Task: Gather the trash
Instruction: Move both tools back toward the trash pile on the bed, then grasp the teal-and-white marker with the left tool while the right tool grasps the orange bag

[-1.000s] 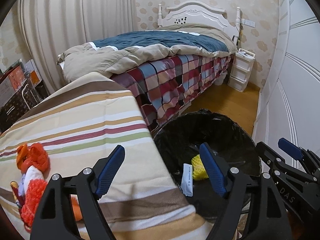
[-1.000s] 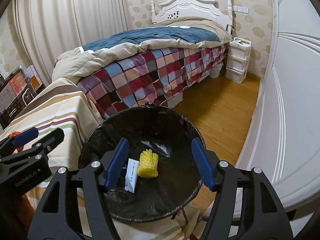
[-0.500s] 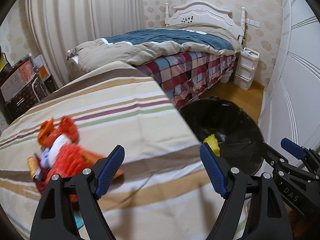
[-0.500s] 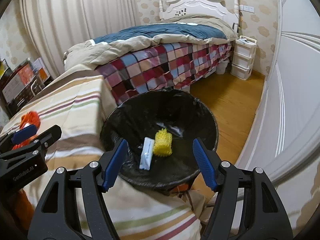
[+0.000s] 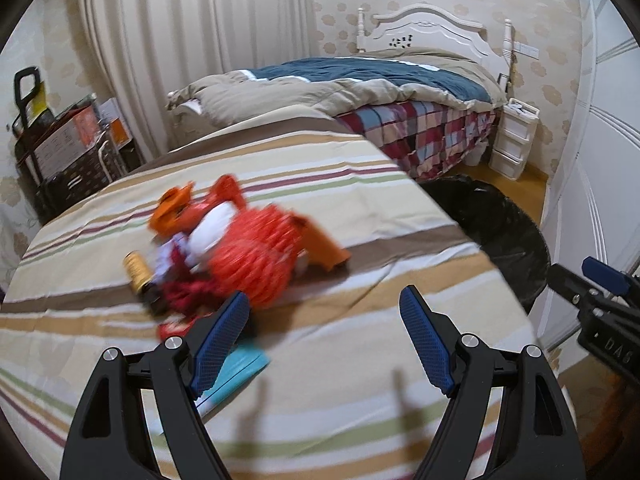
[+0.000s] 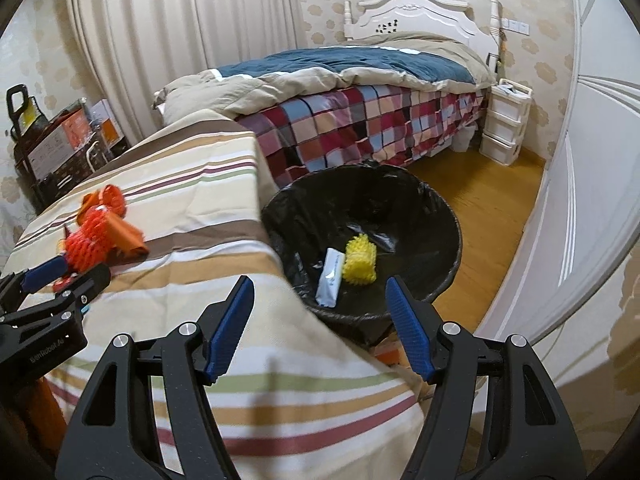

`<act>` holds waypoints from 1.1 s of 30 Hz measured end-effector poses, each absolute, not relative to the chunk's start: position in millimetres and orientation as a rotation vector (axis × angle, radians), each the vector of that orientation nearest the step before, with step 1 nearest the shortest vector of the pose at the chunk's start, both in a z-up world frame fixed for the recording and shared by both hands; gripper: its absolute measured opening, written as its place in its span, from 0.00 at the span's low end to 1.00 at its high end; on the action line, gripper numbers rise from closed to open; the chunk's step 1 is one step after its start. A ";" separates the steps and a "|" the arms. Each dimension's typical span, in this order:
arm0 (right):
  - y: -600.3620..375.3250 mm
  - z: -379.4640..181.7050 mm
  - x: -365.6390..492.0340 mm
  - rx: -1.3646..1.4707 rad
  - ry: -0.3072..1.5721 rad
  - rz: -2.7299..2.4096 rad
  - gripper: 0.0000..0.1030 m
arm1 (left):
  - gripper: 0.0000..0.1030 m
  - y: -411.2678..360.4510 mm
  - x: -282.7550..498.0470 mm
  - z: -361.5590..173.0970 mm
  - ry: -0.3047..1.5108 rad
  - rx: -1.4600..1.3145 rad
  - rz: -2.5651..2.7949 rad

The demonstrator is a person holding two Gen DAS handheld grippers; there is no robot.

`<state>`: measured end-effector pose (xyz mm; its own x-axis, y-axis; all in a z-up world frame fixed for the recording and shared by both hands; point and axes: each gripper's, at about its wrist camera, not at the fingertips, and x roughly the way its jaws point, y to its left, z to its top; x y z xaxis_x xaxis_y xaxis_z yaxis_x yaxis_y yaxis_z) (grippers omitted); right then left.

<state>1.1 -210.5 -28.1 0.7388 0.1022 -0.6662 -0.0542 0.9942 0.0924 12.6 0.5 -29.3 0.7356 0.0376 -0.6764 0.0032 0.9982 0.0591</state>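
Hovering over striped cloth (image 5: 360,352), left gripper (image 5: 324,332) aiming at orange-red trash pile (image 5: 240,252), jaws spread, empty, readying pickup. Right gripper (image 6: 320,320) spread, empty, waiting near bin (image 6: 440,216) holding yellow piece (image 6: 360,260), white packet (image 6: 331,276).

The black plastic body of the right gripper (image 5: 604,312), seen at the right edge of the left wrist view, carries pale raised letters that read "DAS", upside down there. The black plastic body of the left gripper (image 6: 60,280), at the left edge of the right wrist view, bears small white lettering, "GenRobot.AI". Print on the cardboard boxes (image 6: 60,144) stacked by the wall is too small to read
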 end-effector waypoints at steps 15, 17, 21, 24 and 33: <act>-156.4 -31.5 -25.6 0.011 0.748 0.217 0.65 | 0.75 63.6 -22.3 -47.2 0.798 0.015 0.125; -151.2 -32.7 -26.1 0.006 0.750 0.224 0.65 | 0.75 67.5 -21.7 -50.5 0.817 0.003 0.119; -143.7 -35.1 -25.2 0.004 0.760 0.240 0.65 | 0.64 67.0 -17.9 -55.9 0.860 0.011 0.081; -140.2 -36.2 -24.3 0.001 0.764 0.247 0.65 | 0.53 65.6 -17.7 -61.9 0.892 0.016 0.048; -129.9 -39.7 -21.4 -0.005 0.774 0.267 0.65 | 0.24 68.2 -23.4 -60.8 0.879 0.022 0.015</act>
<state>-21.4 -129.9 -39.7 0.6834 0.2362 -0.6908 -0.2396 0.9664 0.0934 -23.4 68.2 -60.8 0.6381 0.0223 -0.7696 -0.0039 0.9997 0.0258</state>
